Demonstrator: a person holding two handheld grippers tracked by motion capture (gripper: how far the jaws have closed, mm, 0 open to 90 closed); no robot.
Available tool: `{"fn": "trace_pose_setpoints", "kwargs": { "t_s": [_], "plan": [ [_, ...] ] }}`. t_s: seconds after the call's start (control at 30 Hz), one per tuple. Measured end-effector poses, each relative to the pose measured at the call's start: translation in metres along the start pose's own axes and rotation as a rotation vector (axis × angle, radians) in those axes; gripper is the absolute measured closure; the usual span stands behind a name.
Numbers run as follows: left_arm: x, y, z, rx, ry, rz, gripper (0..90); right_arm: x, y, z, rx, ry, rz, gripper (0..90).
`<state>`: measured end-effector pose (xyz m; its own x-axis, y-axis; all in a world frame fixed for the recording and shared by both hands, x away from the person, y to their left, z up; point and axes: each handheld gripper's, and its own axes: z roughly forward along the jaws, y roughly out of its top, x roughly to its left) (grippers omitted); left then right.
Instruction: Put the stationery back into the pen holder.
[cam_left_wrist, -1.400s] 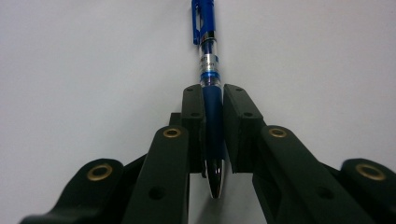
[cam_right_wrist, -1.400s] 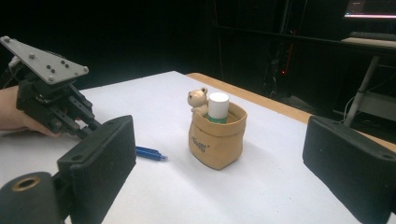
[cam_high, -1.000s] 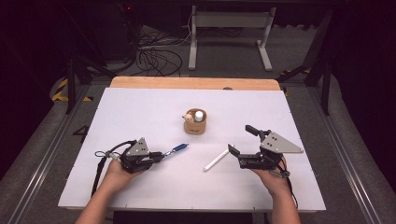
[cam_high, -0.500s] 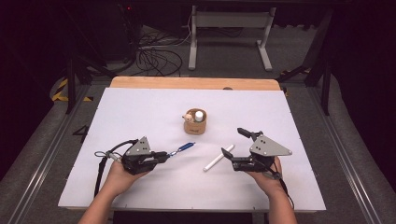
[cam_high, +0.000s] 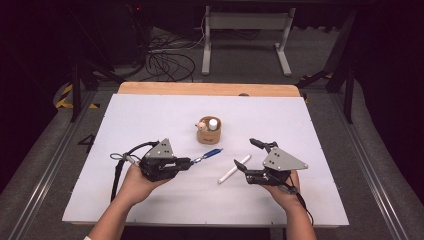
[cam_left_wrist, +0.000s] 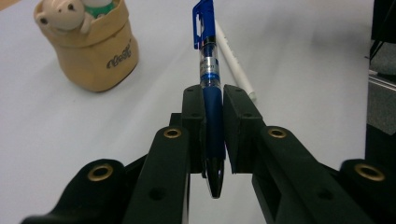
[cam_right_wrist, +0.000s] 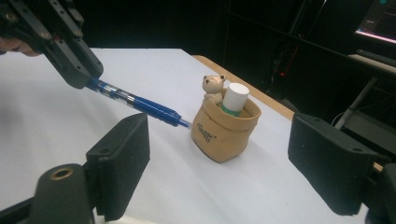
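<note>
Two grippers up: left gripper (cam_high: 187, 161) clamps the blue plastic pen (cam_left_wrist: 208, 79); right gripper (cam_high: 245, 159), closing lately, gapes around nothing near the tan fabric pouch (cam_right_wrist: 225, 133).

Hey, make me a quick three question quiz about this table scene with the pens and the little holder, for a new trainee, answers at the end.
1. True or false: the left gripper is shut on the blue pen.
2. Which thing lies on the table near the right gripper? A) a white pen B) a spoon C) a cup
3. What stands inside the tan holder beside the little bear?

Key:
1. True; the pen is off the table.
2. A, the white pen.
3. A white-capped tube.
</note>
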<state>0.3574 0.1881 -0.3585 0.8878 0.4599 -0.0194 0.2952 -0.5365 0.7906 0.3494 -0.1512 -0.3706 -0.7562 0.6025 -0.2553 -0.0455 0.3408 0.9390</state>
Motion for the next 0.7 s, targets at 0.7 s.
{"fn": "trace_pose_setpoints", "kwargs": {
  "t_s": [0.7],
  "plan": [
    [-0.018,0.039,0.018,0.009,-0.036,0.033,79.7,0.013,0.002,0.008,0.027,0.011,-0.112,32.4]
  ]
}}
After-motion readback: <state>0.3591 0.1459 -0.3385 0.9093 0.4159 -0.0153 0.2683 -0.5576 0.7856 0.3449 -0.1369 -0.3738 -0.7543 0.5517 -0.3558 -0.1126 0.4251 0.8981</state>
